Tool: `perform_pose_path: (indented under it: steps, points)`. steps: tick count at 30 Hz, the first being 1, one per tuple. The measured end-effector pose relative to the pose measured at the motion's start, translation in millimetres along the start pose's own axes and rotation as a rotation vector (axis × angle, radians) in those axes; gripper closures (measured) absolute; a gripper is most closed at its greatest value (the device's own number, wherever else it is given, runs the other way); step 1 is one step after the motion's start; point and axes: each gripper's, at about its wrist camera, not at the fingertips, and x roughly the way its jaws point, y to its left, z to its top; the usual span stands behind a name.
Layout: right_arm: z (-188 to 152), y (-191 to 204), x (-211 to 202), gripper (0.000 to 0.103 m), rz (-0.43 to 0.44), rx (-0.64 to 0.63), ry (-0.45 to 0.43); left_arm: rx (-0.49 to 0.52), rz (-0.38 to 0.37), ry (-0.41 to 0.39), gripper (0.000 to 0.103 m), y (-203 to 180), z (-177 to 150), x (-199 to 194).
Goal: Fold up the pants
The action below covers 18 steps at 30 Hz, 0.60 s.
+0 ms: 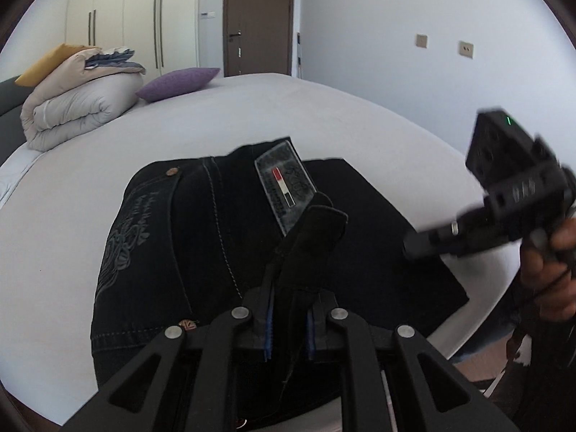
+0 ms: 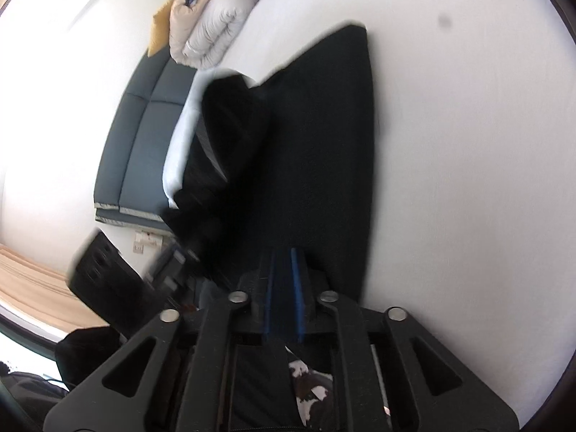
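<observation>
Black jeans [image 1: 201, 237] lie partly folded on the white bed [image 1: 324, 115], with a grey waist label [image 1: 286, 187] facing up. My left gripper [image 1: 288, 320] is shut on a belt loop or edge of the jeans at the waist. My right gripper shows in the left wrist view [image 1: 518, 198], held by a hand above the bed's right edge. In the right wrist view the right gripper [image 2: 284, 295] is shut on a fold of the black jeans [image 2: 324, 151], lifting it off the bed [image 2: 468, 144]. The view is blurred.
A folded duvet stack [image 1: 75, 97] and a purple pillow [image 1: 180, 82] sit at the bed's far left. A wardrobe [image 1: 144, 14] and brown door [image 1: 257, 18] stand behind. A dark headboard [image 2: 140, 136] shows in the right wrist view.
</observation>
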Motion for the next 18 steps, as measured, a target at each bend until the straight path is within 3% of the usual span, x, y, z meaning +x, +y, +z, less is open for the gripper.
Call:
perform_pose_path:
  steps: [1,2,3,14,16,17,18]
  points:
    - [5.3,0.3,-3.6,0.070,0.012,0.009,-0.021,0.030,0.017,0.004,0.090,-7.6,-4.0,0.3]
    - [10.9,-0.8,-6.1,0.043,0.020,0.029,-0.046,0.052,0.036,0.001,0.090,-13.1,-5.0,0.1]
    - [15.9,-1.6,-7.0,0.036,0.035,0.049,-0.069,0.060,0.045,-0.001,0.090,-14.6,-5.6,-1.6]
    - [66.0,10.1,46.7,0.034,0.009,0.091,0.017,0.168,0.078,-0.027,0.090,-42.5,-7.3,-15.0]
    - [67.6,12.3,51.8,0.037,-0.017,0.072,0.017,0.174,0.079,-0.026,0.090,-47.2,-5.6,-13.4]
    - [69.6,12.2,51.9,0.044,-0.026,0.065,0.014,0.176,0.081,-0.026,0.090,-48.5,-5.0,-13.4]
    - [71.0,12.5,52.3,0.057,-0.035,0.056,0.012,0.180,0.082,-0.027,0.090,-49.9,-4.5,-13.7]
